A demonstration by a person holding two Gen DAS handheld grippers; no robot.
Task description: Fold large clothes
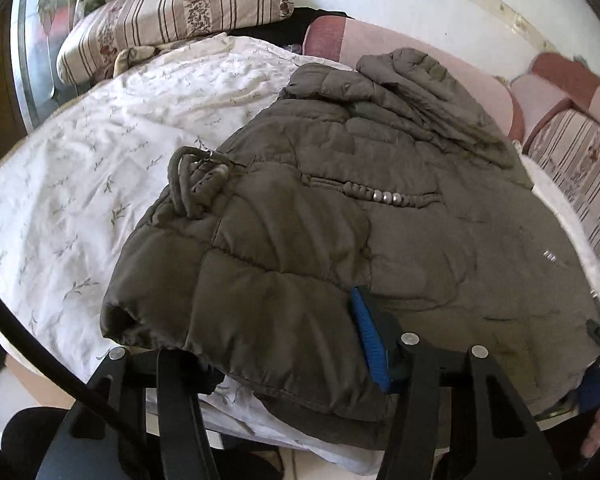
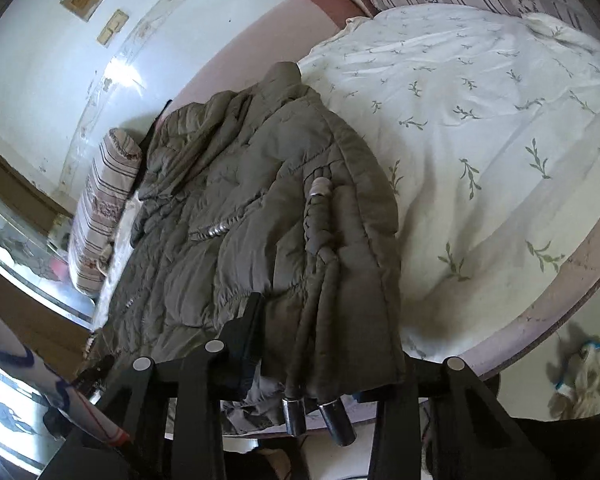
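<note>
White leaf-print bedsheet (image 1: 80, 184) under olive quilted puffer jacket (image 1: 340, 216). Left gripper (image 1: 288, 344) spread wide around near sleeve; right gripper (image 2: 332, 344) spread wide around near jacket edge.

I'm in a bedroom at home: my work surface is a bed (image 2: 572, 272) under a white sheet (image 1: 80, 184) printed with small leaf sprigs. Striped floral pillows (image 1: 172, 12) lie against the white wall (image 2: 40, 52).
</note>
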